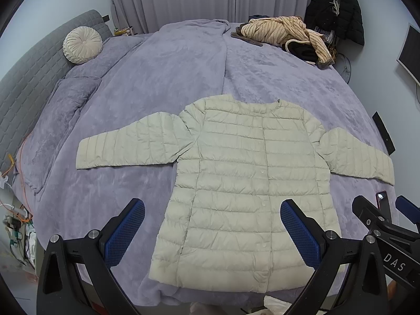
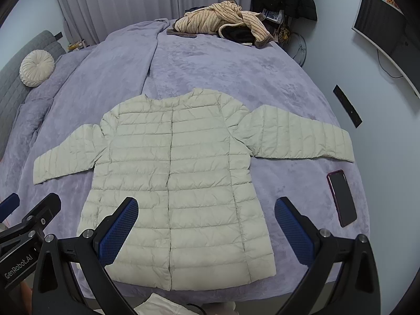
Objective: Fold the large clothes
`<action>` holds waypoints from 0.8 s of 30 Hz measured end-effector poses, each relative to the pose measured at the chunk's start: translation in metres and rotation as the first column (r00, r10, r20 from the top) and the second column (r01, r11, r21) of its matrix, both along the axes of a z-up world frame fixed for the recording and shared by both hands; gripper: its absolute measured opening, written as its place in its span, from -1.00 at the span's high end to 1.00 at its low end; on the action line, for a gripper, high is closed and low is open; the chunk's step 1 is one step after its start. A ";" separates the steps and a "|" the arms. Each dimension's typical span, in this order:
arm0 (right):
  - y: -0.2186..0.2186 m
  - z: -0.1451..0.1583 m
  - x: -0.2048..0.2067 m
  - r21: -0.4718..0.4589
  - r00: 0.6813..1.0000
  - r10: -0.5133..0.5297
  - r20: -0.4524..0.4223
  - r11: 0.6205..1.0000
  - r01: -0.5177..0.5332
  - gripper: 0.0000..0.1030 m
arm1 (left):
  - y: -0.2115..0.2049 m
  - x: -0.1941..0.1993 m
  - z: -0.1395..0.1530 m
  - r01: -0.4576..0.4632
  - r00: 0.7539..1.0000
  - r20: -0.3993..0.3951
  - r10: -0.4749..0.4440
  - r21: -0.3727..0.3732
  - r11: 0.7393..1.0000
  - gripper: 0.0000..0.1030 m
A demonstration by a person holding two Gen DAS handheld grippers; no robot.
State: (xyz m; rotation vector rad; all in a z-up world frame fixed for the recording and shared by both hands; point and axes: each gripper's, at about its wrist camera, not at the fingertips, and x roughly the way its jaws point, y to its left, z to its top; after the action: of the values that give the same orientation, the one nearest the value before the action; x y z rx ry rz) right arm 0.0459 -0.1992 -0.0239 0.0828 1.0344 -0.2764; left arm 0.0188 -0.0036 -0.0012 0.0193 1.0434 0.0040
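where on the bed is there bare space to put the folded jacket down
Bare blanket lies between the jacket collar and the striped clothes pile, and left of the jacket toward the round cushion. The right edge is crowded: the phone lies under the sleeve.

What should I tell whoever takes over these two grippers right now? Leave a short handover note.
Left gripper: open, empty, above the jacket's hem.
Right gripper: open, empty, also near the hem.
Puffer jacket: flat on the purple bedspread, front up, closed, both sleeves spread out.
Phone lies on the bed just right of the jacket; mind it.
Done: jacket laid out. Left: all folding, no fold made yet.
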 end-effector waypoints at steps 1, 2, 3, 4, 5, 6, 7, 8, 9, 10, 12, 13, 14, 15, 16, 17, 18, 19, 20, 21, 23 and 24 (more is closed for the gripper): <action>0.000 0.000 0.000 0.000 1.000 0.000 0.000 1.000 0.000 -1.00 | 0.001 -0.001 0.000 0.001 1.000 0.001 -0.001 0.000 1.000 -1.00; 0.000 0.000 0.000 0.000 1.000 0.001 0.001 1.000 -0.001 -1.00 | 0.001 0.000 0.000 0.001 1.000 0.001 -0.001 0.000 1.000 -1.00; -0.001 0.000 0.000 0.000 1.000 0.000 0.001 1.000 0.000 -1.00 | 0.001 -0.001 0.000 0.001 1.000 0.001 -0.001 0.000 1.000 -1.00; -0.001 0.000 0.001 0.001 1.000 0.000 0.001 1.000 0.000 -1.00 | 0.001 0.000 0.000 0.000 1.000 0.002 0.000 0.000 1.000 -1.00; -0.001 0.000 0.000 0.001 1.000 0.000 0.001 1.000 0.000 -1.00 | 0.001 0.002 0.000 -0.001 1.000 0.003 0.001 0.000 1.000 -1.00; -0.001 0.000 0.000 0.002 1.000 0.001 0.002 1.000 -0.001 -1.00 | 0.001 0.003 0.000 -0.002 1.000 0.003 0.002 0.000 1.000 -1.00; -0.001 0.000 0.001 0.002 1.000 0.000 0.002 1.000 0.000 -1.00 | 0.004 0.004 0.002 -0.005 1.000 0.003 0.005 -0.003 1.000 -1.00; -0.001 0.000 0.001 0.003 1.000 0.001 0.001 1.000 -0.001 -1.00 | 0.005 0.004 0.001 -0.007 1.000 0.004 0.007 -0.003 1.000 -1.00; -0.001 0.000 0.001 0.004 1.000 0.001 0.001 1.000 -0.001 -1.00 | 0.006 0.005 0.001 -0.009 1.000 0.003 0.009 -0.003 1.000 -1.00; -0.001 0.000 0.001 0.003 1.000 0.001 0.000 1.000 -0.001 -1.00 | 0.007 0.006 0.001 -0.011 1.000 0.002 0.011 -0.003 1.000 -1.00; -0.001 0.000 0.001 0.003 1.000 0.001 0.000 1.000 -0.001 -1.00 | 0.008 0.003 0.001 -0.015 1.000 0.003 0.015 -0.003 1.000 -1.00; 0.000 0.000 0.001 0.003 1.000 0.001 0.000 1.000 -0.001 -1.00 | 0.007 0.002 0.001 -0.018 1.000 0.003 0.018 -0.002 1.000 -1.00; 0.000 0.000 0.001 0.002 1.000 0.001 0.001 1.000 -0.001 -1.00 | 0.007 0.002 0.001 -0.019 1.000 0.003 0.019 -0.001 1.000 -1.00; 0.000 0.000 0.001 0.002 1.000 0.002 0.001 1.000 -0.002 -1.00 | 0.008 0.002 0.001 -0.020 1.000 0.003 0.020 -0.001 1.000 -1.00; 0.000 0.000 0.001 0.002 1.000 0.001 0.001 1.000 -0.001 -1.00 | 0.008 0.002 0.001 -0.020 1.000 0.003 0.020 -0.001 1.000 -1.00; 0.000 0.000 0.001 0.002 1.000 0.001 0.001 1.000 -0.001 -1.00 | 0.008 0.002 0.001 -0.019 1.000 0.003 0.019 -0.001 1.000 -1.00; 0.000 0.000 0.002 0.002 1.000 0.001 0.001 1.000 -0.001 -1.00 | 0.008 0.002 0.001 -0.018 1.000 0.003 0.018 -0.001 1.000 -1.00; -0.001 0.000 0.002 0.003 1.000 0.000 0.000 1.000 0.000 -1.00 | 0.008 0.002 0.001 -0.018 1.000 0.002 0.018 -0.001 1.000 -1.00; 0.000 0.000 0.001 0.003 1.000 0.000 0.000 1.000 0.000 -1.00 | 0.008 0.002 0.000 -0.017 1.000 0.003 0.017 -0.001 1.000 -1.00; 0.000 0.000 0.002 0.003 1.000 0.000 -0.001 1.000 0.000 -1.00 | 0.008 0.001 0.000 -0.018 1.000 0.003 0.018 -0.001 1.000 -1.00; 0.000 0.000 0.002 0.003 1.000 0.000 -0.001 1.000 0.000 -1.00 | 0.008 0.001 0.000 -0.018 1.000 0.003 0.018 -0.002 1.000 -1.00; 0.000 0.000 0.002 0.003 1.000 0.001 -0.001 1.000 -0.001 -1.00 | 0.008 0.001 0.000 -0.017 1.000 0.003 0.017 -0.002 1.000 -1.00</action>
State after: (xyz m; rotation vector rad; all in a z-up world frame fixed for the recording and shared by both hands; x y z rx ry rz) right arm 0.0476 -0.1994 -0.0242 0.0847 1.0355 -0.2746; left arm 0.0201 0.0046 -0.0010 0.0089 1.0409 0.0187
